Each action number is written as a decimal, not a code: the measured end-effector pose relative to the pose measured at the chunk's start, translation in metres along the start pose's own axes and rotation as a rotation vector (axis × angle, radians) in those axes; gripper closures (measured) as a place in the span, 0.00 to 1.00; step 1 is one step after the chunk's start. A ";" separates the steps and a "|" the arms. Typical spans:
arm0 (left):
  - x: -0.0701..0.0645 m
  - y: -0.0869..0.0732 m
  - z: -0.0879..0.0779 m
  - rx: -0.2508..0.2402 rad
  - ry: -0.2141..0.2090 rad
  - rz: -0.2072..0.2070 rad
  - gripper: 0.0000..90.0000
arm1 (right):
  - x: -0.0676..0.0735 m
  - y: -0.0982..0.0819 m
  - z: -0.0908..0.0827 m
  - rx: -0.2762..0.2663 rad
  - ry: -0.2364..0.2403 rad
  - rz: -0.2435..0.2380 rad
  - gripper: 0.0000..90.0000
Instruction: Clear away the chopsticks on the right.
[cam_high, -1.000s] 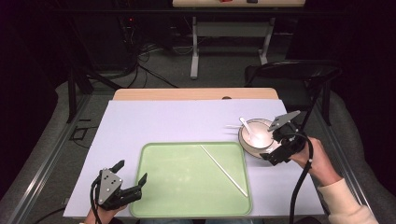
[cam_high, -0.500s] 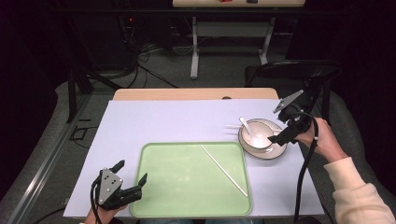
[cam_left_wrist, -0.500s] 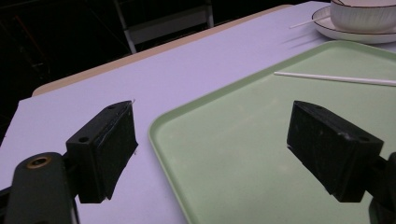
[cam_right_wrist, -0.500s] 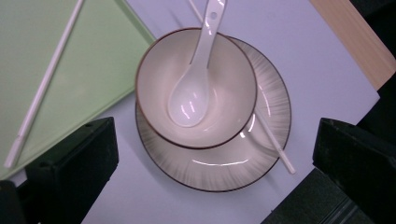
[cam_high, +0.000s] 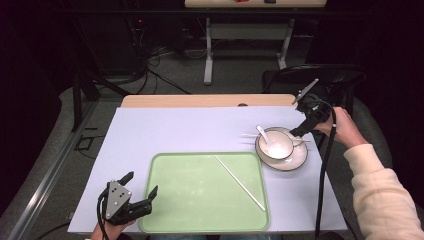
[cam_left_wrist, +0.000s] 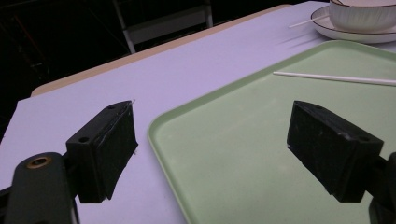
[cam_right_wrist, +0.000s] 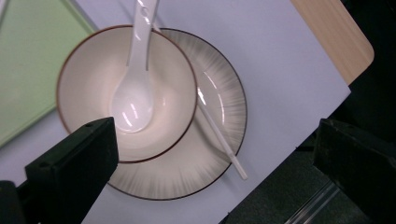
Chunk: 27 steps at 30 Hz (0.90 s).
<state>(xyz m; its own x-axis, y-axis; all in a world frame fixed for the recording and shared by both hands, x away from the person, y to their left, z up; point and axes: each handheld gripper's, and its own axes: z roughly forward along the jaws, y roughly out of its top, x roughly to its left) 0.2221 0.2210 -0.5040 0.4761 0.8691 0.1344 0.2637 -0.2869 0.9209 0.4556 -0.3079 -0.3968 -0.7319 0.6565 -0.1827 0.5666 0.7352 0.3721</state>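
A white bowl (cam_high: 276, 145) stands on a striped plate (cam_high: 296, 160) at the table's right, with a white spoon (cam_high: 263, 134) resting in it. One white chopstick (cam_high: 241, 183) lies slanted on the green tray (cam_high: 195, 200); a second chopstick (cam_right_wrist: 221, 141) lies across the plate under the bowl. My right gripper (cam_high: 300, 127) hovers open just right of and above the bowl (cam_right_wrist: 93, 79), holding nothing. My left gripper (cam_high: 140, 184) is open at the tray's near left corner, its jaws straddling the tray (cam_left_wrist: 261, 121) edge, empty.
A lavender sheet (cam_high: 175, 130) covers the table, with a wooden strip (cam_high: 200, 101) bare along the far edge. A dark chair (cam_high: 325, 75) stands behind the right side. The right edge of the table is close to the plate (cam_right_wrist: 219, 107).
My right gripper has drawn back from the bowl's rim, up and to the right, staying open. The left gripper has not moved.
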 end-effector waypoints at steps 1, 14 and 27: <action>0.000 0.000 0.000 0.000 0.000 0.000 0.17 | -0.003 0.000 0.002 0.007 0.002 0.000 0.00; 0.000 0.000 0.000 0.002 0.000 0.001 0.17 | -0.033 -0.001 0.041 0.054 -0.026 0.062 0.13; 0.001 0.000 0.000 0.001 0.000 0.001 0.17 | -0.024 -0.004 0.079 0.135 0.050 0.013 0.59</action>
<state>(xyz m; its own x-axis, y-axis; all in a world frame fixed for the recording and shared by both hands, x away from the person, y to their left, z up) 0.2221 0.2217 -0.5038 0.4766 0.8687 0.1350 0.2639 -0.2878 0.9206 0.5012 -0.3134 -0.4660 -0.7400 0.6596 -0.1320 0.6196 0.7447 0.2479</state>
